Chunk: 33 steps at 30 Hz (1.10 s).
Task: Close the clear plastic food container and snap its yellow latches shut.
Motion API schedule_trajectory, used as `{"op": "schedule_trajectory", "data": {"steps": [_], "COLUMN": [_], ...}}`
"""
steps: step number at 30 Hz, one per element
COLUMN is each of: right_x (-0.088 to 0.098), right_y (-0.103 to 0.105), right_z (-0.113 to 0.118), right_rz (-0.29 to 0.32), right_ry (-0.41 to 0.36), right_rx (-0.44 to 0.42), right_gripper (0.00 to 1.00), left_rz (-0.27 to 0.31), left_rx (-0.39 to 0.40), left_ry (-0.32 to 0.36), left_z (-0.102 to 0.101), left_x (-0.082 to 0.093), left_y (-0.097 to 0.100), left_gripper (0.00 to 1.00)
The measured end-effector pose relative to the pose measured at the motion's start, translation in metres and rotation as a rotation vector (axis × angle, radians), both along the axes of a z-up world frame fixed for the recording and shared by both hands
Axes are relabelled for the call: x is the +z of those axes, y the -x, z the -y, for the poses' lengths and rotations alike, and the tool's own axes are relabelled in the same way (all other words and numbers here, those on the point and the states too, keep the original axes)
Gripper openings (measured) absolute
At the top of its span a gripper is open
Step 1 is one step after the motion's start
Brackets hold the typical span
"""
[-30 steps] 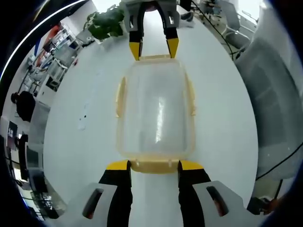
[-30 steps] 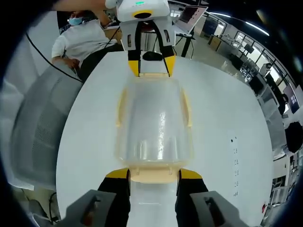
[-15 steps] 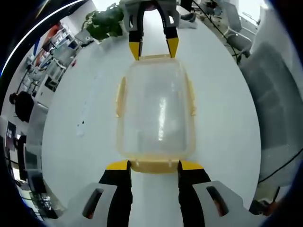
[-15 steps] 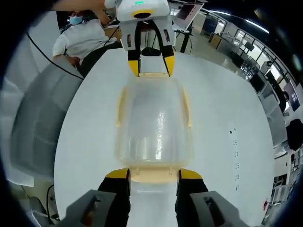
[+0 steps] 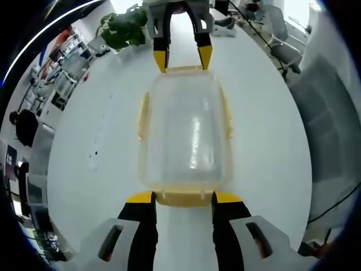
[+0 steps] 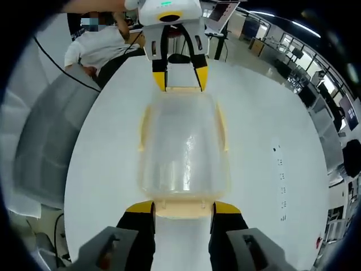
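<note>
The clear plastic container [image 5: 186,130] with its lid on lies lengthwise between my two grippers, above the white table [image 5: 84,124]. Its yellow side latches [image 5: 143,116] run along both long edges. My left gripper [image 5: 184,197] is shut on the near yellow end latch [image 5: 184,199], one jaw at each end of the tab. At the container's far end, my right gripper [image 5: 183,57] comes in from the top. In the right gripper view the same container [image 6: 183,141] shows, with my right gripper [image 6: 183,208] shut on its end latch [image 6: 183,209] and my left gripper [image 6: 180,79] opposite.
A grey chair back [image 6: 45,147] stands at the table's edge, with a seated person [image 6: 98,48] behind it. A potted plant [image 5: 121,29] sits at the far table edge. Small dark marks [image 6: 279,169] dot the tabletop.
The container stays fixed between both grippers while the table, chair and tabletop marks slide past behind it, so container and grippers have turned together.
</note>
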State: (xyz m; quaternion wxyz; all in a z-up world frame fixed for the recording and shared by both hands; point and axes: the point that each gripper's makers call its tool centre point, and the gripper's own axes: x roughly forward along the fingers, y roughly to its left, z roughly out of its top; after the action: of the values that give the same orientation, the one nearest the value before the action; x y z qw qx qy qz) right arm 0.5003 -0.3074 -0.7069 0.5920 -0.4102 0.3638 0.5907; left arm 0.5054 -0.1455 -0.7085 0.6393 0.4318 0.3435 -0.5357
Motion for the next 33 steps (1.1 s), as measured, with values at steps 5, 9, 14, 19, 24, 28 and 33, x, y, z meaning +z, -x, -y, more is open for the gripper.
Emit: {"op": "schedule_trajectory", "data": {"steps": [5, 9, 14, 19, 24, 28, 33], "right_x": [-0.002, -0.005, -0.010, -0.016, -0.021, -0.026, -0.030], "right_y": [-0.001, -0.001, -0.002, -0.005, -0.007, -0.006, -0.007], "right_z": [0.007, 0.014, 0.019, 0.022, 0.025, 0.025, 0.024], "right_rz": [-0.001, -0.010, -0.015, -0.018, -0.029, -0.044, -0.052], "right_ry": [0.007, 0.007, 0.014, 0.015, 0.015, 0.014, 0.012], "right_rx": [-0.001, 0.000, -0.001, -0.002, -0.005, -0.013, -0.013], "right_gripper": [0.34, 0.34, 0.34, 0.35, 0.35, 0.35, 0.35], "left_rz": [-0.003, -0.010, -0.015, -0.022, -0.029, -0.035, -0.037], "left_rx": [0.001, 0.002, 0.004, 0.006, 0.008, 0.006, 0.005], "left_ry": [0.003, 0.010, 0.008, 0.005, 0.004, -0.002, -0.008], "left_z": [0.008, 0.014, 0.020, 0.023, 0.025, 0.026, 0.024], "left_x": [0.000, -0.003, -0.008, -0.012, -0.016, -0.020, -0.024], "left_y": [-0.001, 0.000, -0.001, -0.003, -0.005, -0.005, -0.006], "left_gripper": [0.35, 0.35, 0.35, 0.35, 0.35, 0.35, 0.35]}}
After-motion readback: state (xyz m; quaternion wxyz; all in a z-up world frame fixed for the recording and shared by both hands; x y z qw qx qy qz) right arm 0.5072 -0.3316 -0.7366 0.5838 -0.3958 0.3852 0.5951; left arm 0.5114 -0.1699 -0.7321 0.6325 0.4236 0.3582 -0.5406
